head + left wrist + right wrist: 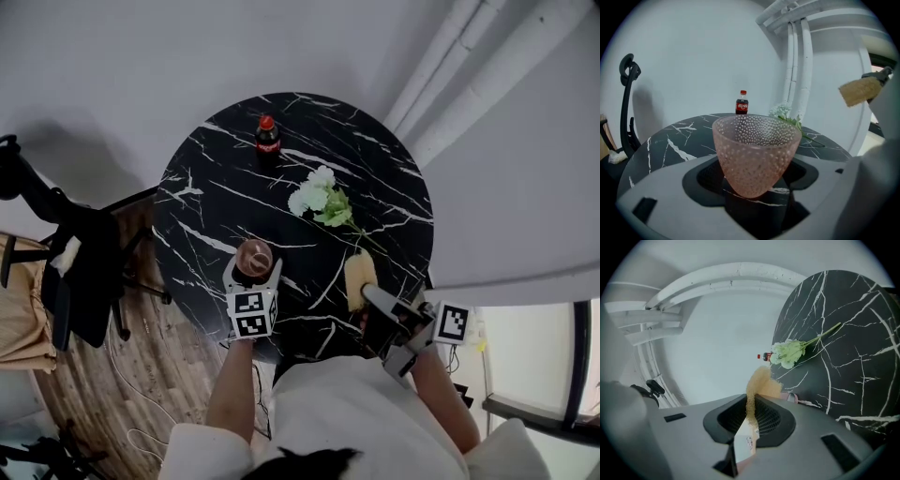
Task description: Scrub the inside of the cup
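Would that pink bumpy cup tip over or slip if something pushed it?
The pink dotted translucent cup narrows to a small base, so a sideways push would probably tip it. Its raised dots likely aid grip. It looks rigid, perhaps glass, so possibly breakable.

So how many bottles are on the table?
1: the red-capped cola bottle stands near the far edge of the table, beyond the flowers. I see no others.
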`<state>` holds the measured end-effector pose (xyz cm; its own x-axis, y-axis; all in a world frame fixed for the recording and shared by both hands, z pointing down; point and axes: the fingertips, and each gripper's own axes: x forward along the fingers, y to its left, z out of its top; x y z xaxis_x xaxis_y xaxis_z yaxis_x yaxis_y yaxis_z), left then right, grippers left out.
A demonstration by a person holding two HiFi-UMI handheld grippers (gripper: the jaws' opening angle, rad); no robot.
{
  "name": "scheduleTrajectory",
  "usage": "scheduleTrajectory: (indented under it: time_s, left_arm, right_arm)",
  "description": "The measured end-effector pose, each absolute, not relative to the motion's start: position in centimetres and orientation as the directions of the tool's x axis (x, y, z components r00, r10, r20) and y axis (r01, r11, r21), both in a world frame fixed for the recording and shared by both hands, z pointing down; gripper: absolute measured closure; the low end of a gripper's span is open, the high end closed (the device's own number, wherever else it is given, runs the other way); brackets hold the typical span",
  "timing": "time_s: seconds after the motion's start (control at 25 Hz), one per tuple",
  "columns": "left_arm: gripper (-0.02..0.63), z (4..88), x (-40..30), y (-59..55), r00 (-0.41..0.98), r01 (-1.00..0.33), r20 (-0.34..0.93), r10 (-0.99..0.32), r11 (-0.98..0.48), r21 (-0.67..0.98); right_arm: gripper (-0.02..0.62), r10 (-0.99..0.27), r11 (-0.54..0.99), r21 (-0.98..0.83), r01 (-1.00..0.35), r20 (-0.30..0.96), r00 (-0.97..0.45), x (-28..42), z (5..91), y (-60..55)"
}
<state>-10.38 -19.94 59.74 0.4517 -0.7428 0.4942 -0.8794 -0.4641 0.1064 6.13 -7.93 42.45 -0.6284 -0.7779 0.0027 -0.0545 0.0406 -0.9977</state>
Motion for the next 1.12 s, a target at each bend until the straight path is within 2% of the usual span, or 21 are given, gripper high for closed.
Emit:
scheduleTrajectory:
  time_s: [0.32,0.48,0.56,0.72,0.96,1.12]
  left_arm:
    - [0.244,59.9,-10.2,-19.7,0.462,-0.872,0.515,-0.722,-0.476,0.114]
    - [0.222,60.0,-10.2,-19.8,0.468,-0.872,0.533,-0.705,-0.466,0.149]
    - [0.213,59.8,-10.2,-19.6,0.473,-0.867,0.535,-0.700,-0.477,0.143]
    - [0.207,59.1,-10.7,-19.0,0.468,-0.870,0.531,-0.707,-0.473,0.138]
    - [0.207,58.5,-12.2,-17.3,0.456,-0.887,0.548,-0.701,-0.410,0.214]
    - [0.207,57.5,-12.4,-15.8,0.465,-0.884,0.540,-0.701,-0.401,0.241]
  right_arm:
    - [0.539,-0.771,0.028,-0.998,-0.064,0.020,-0.637,5.9,42.9,-8.0]
    - [0.538,-0.815,-0.010,-0.990,0.141,-0.073,-0.574,6.6,42.5,-8.8]
    - [0.538,-0.830,-0.009,-0.985,0.173,-0.089,-0.551,7.0,42.3,-9.1]
    - [0.540,-0.817,-0.005,-0.997,0.078,-0.041,-0.576,7.1,42.7,-9.0]
    - [0.538,-0.814,-0.011,-0.999,0.049,-0.019,-0.581,7.4,43.5,-9.2]
    - [0.538,-0.790,-0.003,-0.999,-0.046,0.031,-0.613,7.3,44.2,-9.1]
